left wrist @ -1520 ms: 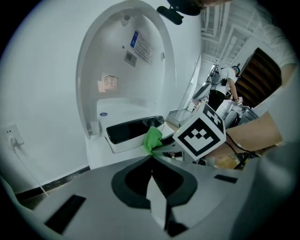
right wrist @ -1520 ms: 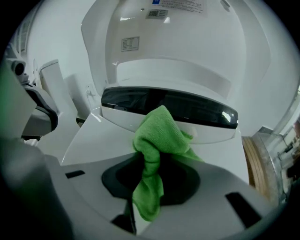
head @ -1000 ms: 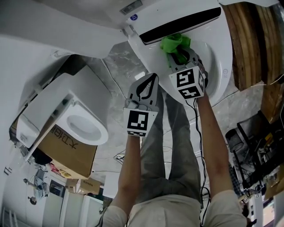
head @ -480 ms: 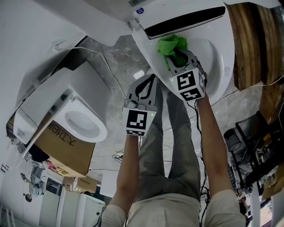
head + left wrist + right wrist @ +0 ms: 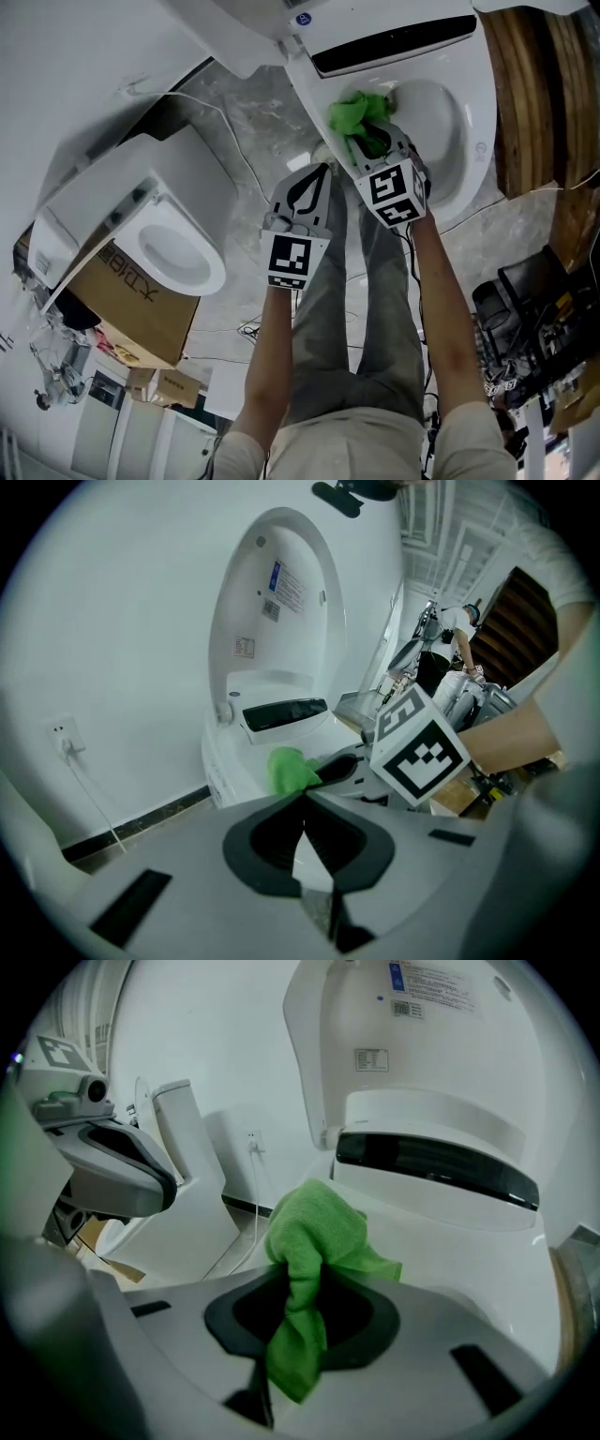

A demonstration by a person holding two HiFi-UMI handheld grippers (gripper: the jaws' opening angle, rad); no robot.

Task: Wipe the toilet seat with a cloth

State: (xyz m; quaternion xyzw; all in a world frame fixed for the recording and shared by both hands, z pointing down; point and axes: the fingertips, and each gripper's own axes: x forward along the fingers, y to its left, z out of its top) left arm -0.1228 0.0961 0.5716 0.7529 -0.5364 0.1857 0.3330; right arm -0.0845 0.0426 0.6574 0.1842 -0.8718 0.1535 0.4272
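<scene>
While the wipe is in hand, the right tool [image 5: 372,142] is pinching a bunched green microfibre cloth [image 5: 358,111] by a narrow fold, and a loose tail hangs down behind the jaws in the right gripper view. In the head view the cloth sits at 9 o'clock of the bowl opening, on the white plastic toilet seat [image 5: 472,127], just in front of the dark glossy panel [image 5: 394,47] at the rear. Contact appears light; I cannot confirm firm pressure. The left tool [image 5: 317,176] hangs at 8 o'clock from the right tool, clear of the toilet, with its jaws pressed together on nothing.

Risks, as judged:
- The grip is on a thin fold. Drag across the seat could pull the cloth free.
- The bunched head offers little flat face, so a pass may leave streaks of unwiped seat.
- With the tool angled steeply, its hard tips may scrape the plastic.
- A sweep toward 3 o'clock could drop the free edge into the bowl.

Count: tools, two; cloths, one; toilets, two, the worked one with its raised white lid [image 5: 422,1044] and a second white toilet [image 5: 178,262] at 9 o'clock; brown cardboard box [image 5: 141,309] beneath that one, one.
</scene>
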